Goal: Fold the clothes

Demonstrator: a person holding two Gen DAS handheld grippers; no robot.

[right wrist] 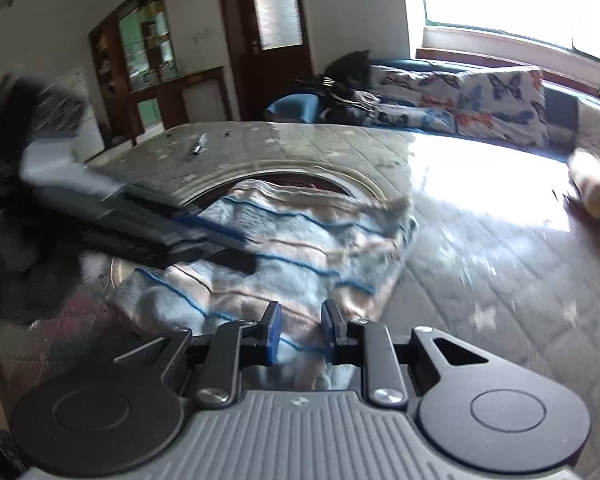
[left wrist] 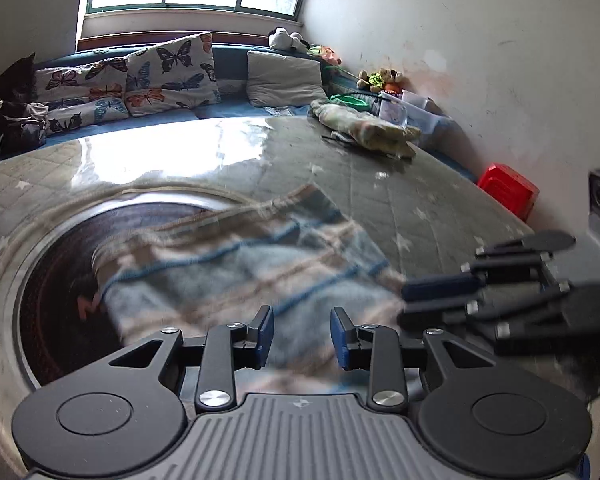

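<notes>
A striped garment (left wrist: 236, 276), pale blue and beige with dark blue lines, lies bunched on the table over a dark round inset (left wrist: 60, 280). My left gripper (left wrist: 302, 336) hovers open just above its near edge, holding nothing. My right gripper (right wrist: 300, 334) is open too, above the garment's near end (right wrist: 284, 248). The right gripper shows blurred at the right of the left wrist view (left wrist: 432, 300). The left gripper shows blurred at the left of the right wrist view (right wrist: 220, 248), over the garment.
The table has a quilted, glossy cover (left wrist: 400, 184) with glare. A folded yellowish cloth (left wrist: 364, 128) lies at its far end. Butterfly cushions (left wrist: 140, 76), a red box (left wrist: 508, 188) and a pen (right wrist: 199, 145) sit around.
</notes>
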